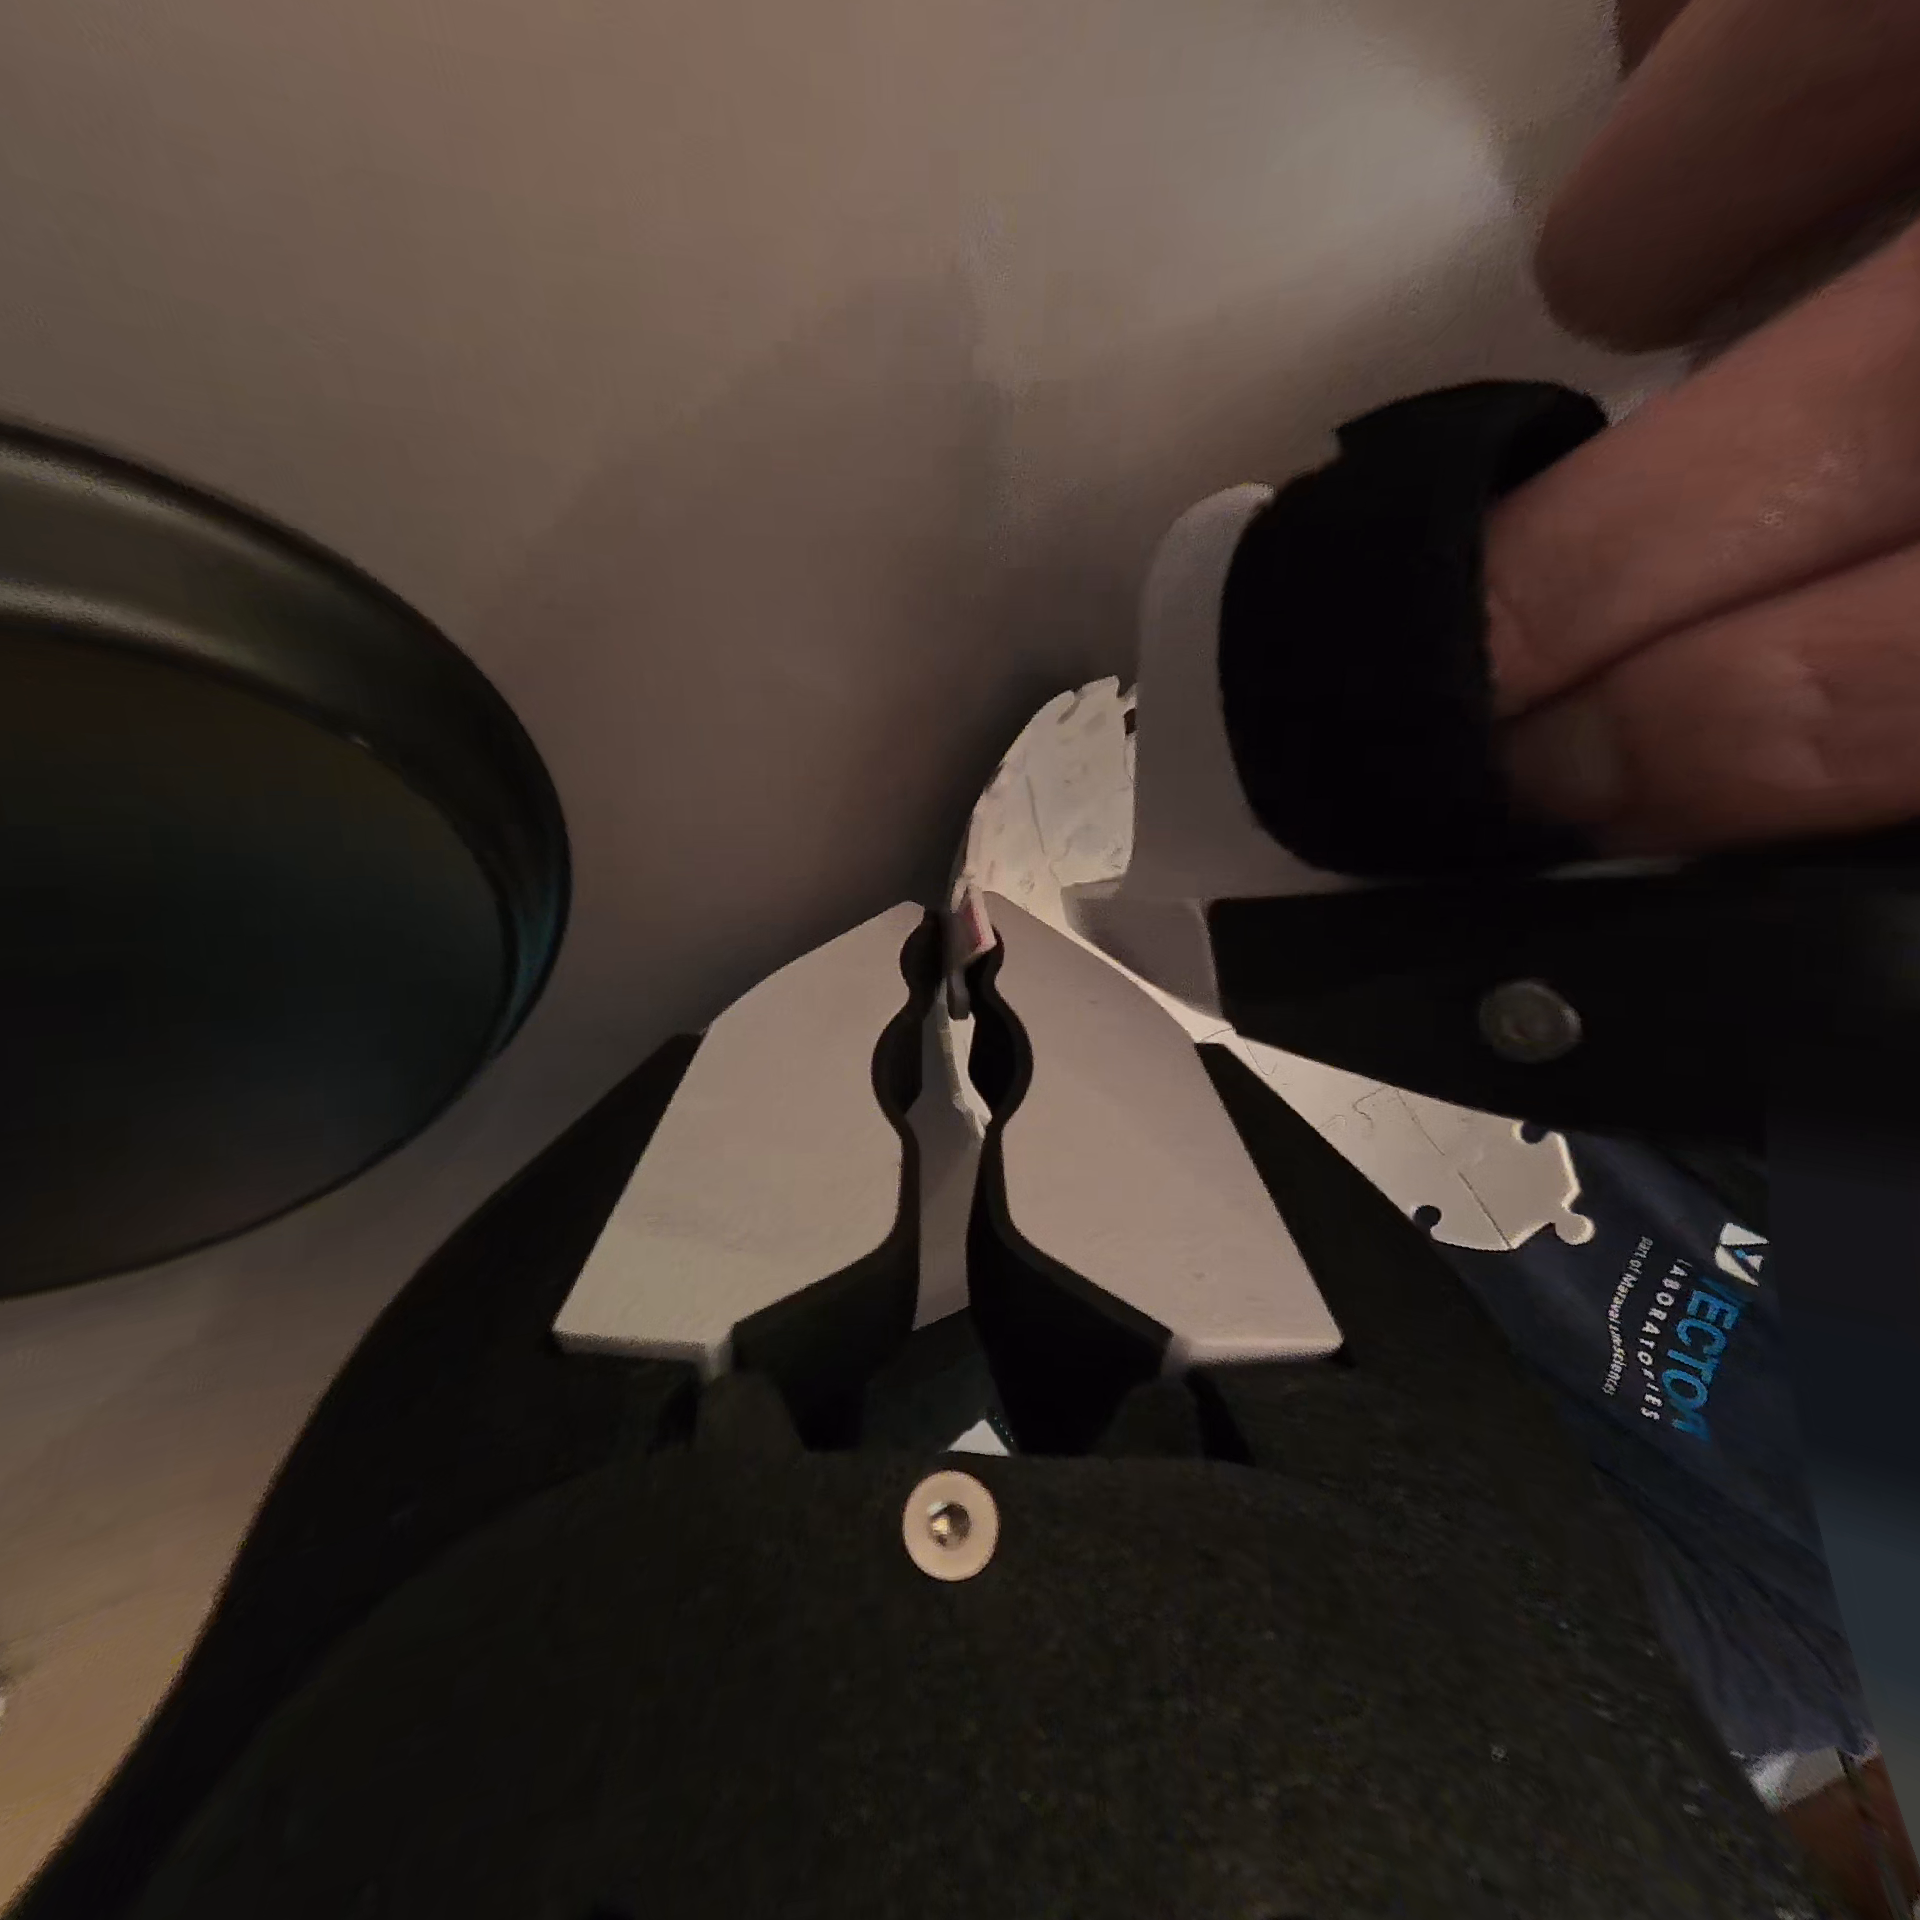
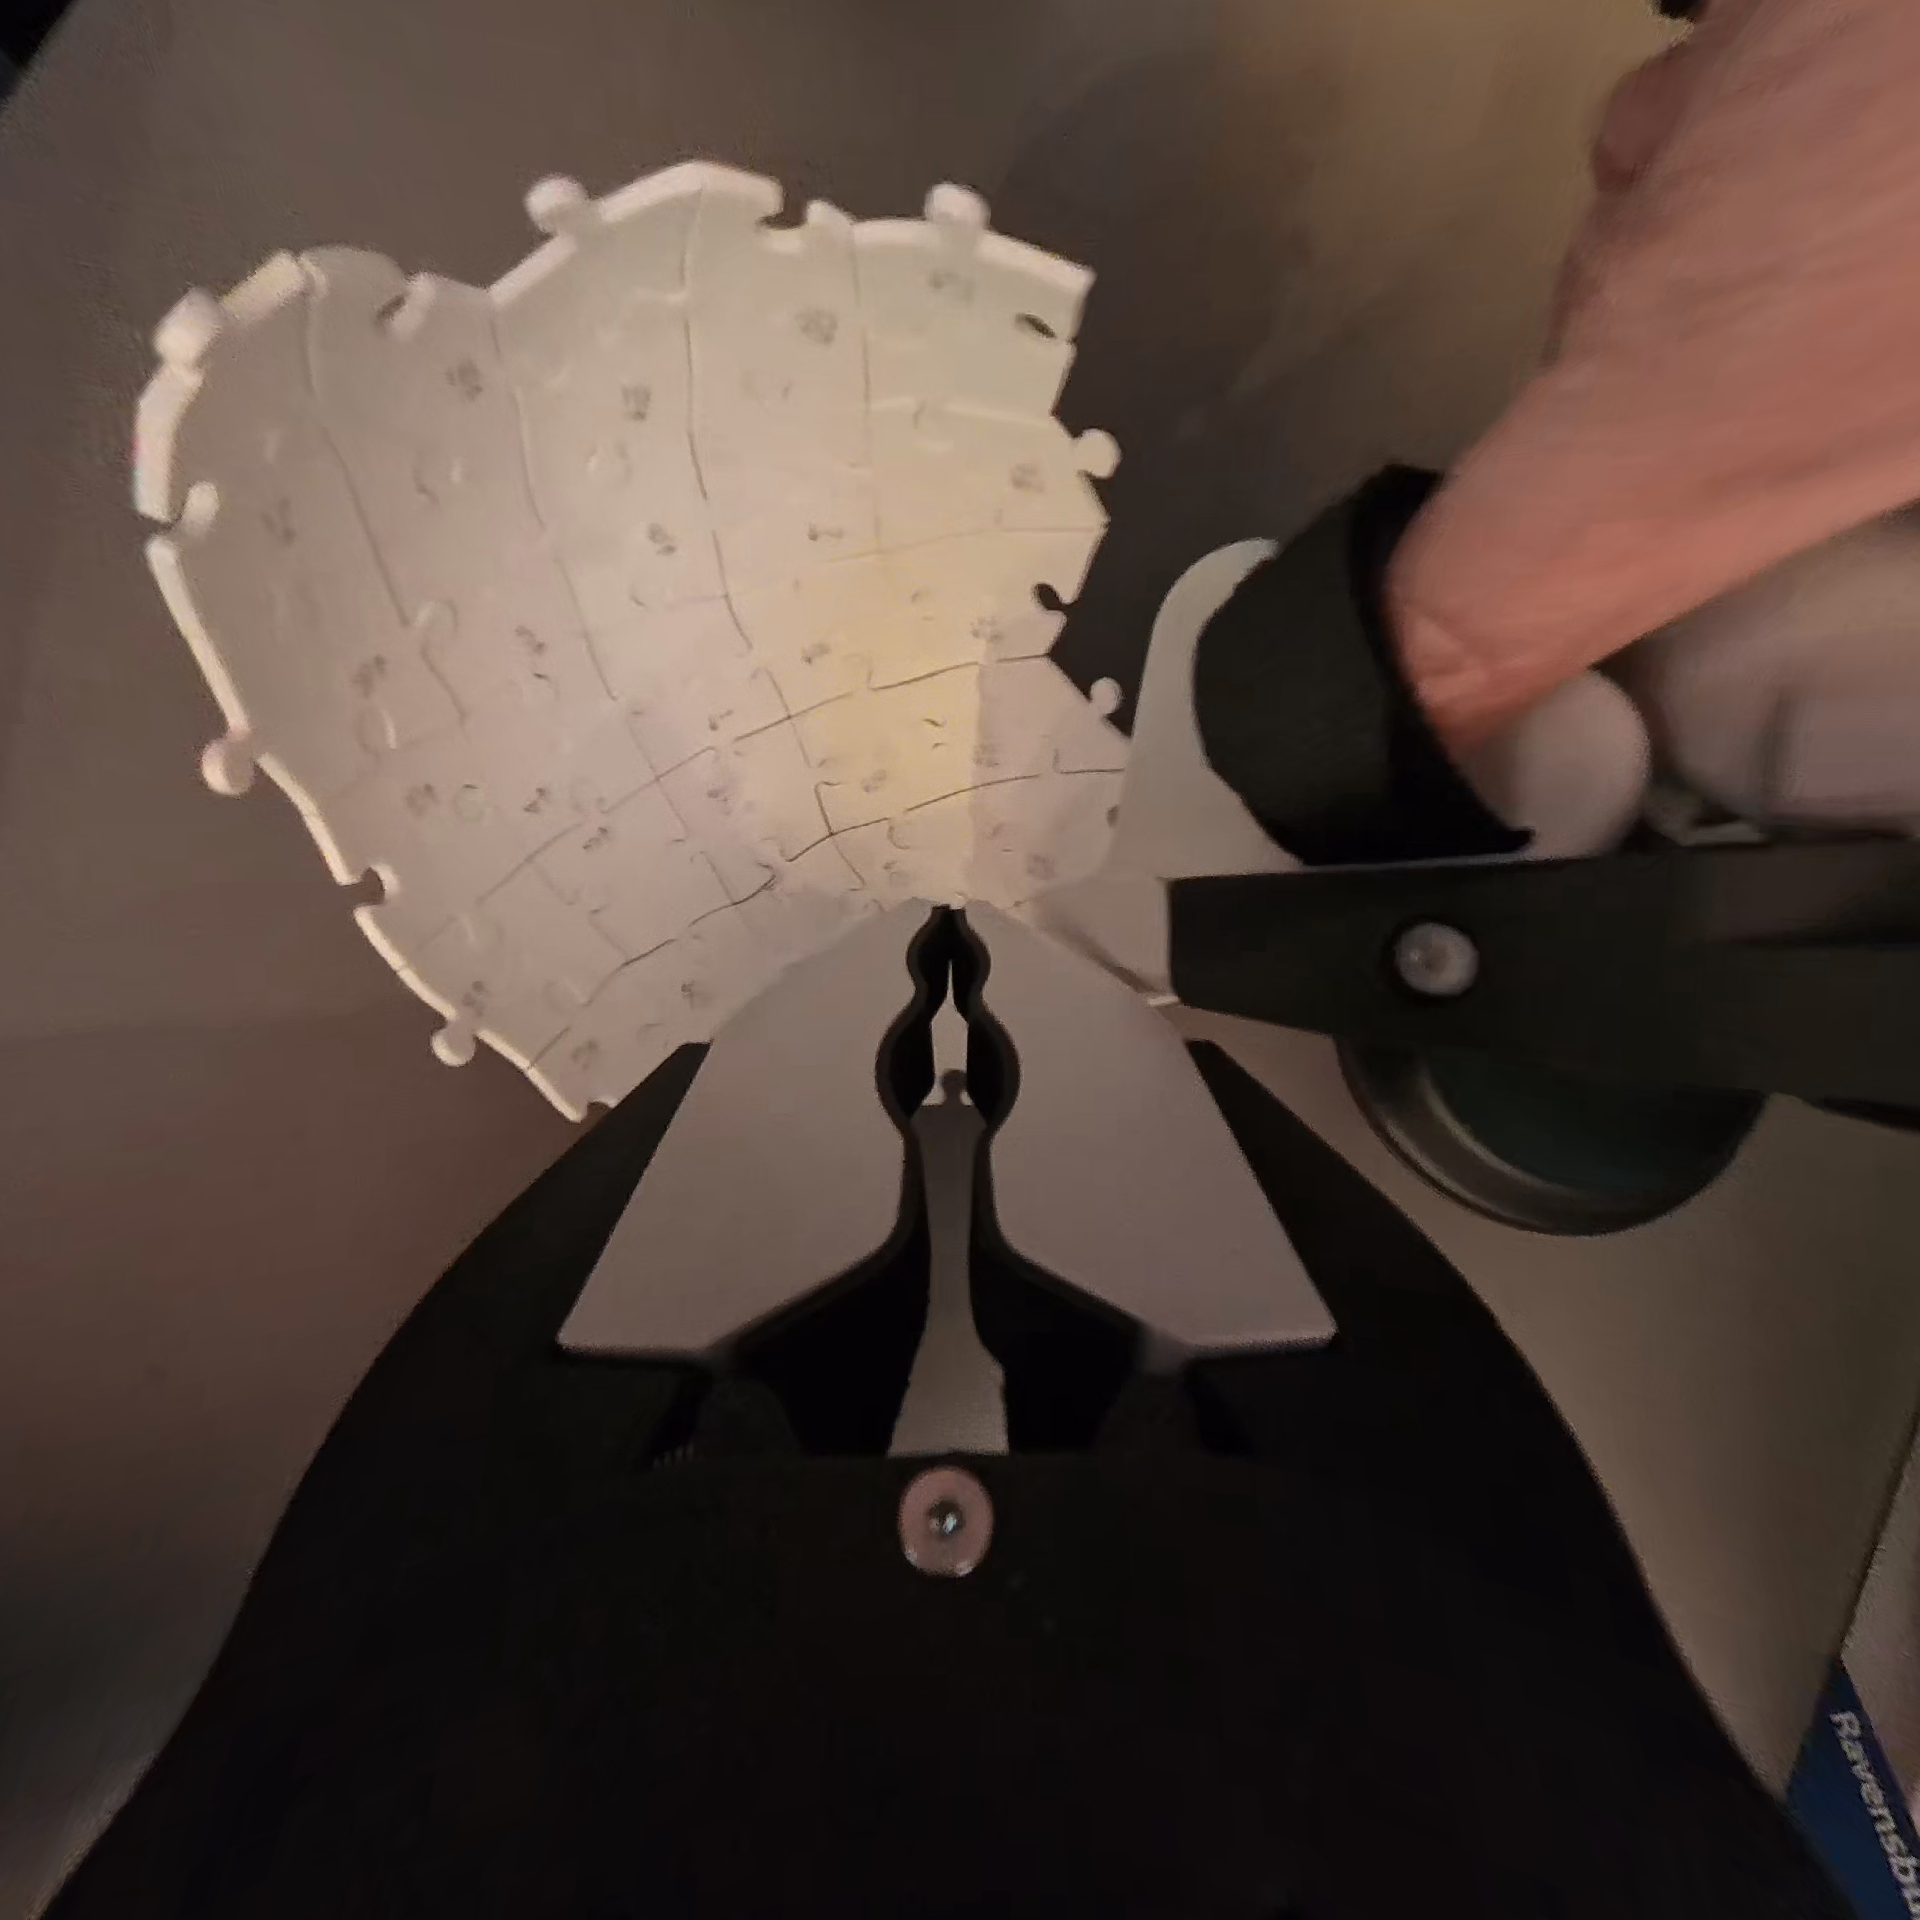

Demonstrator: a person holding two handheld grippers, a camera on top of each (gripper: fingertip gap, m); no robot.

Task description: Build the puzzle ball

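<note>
A curved white puzzle-ball shell [image 2: 623,623] of several joined pieces stands up in the right wrist view, its inner side facing me. My right gripper [image 2: 949,940] is shut on its lower edge. My left gripper [image 1: 961,971] is shut on a thin puzzle edge; I cannot tell whether it is the shell's rim or a loose piece against it. Parts of the shell [image 1: 1060,800] show behind my left fingers. The left gripper's white finger [image 2: 1169,717] meets the shell's right edge. The right gripper's white finger [image 1: 1179,748] lies against the shell.
A dark round metal dish [image 1: 208,883] sits on the pale table to the left; it also shows in the right wrist view [image 2: 1538,1153]. A blue printed box [image 1: 1621,1340] lies at the lower right, also seen in the right wrist view [image 2: 1860,1787]. A person's hand [image 2: 1714,416] holds each far gripper. The dark round metal dish [image 1: 208,883] is about 10 cm from my left fingertips.
</note>
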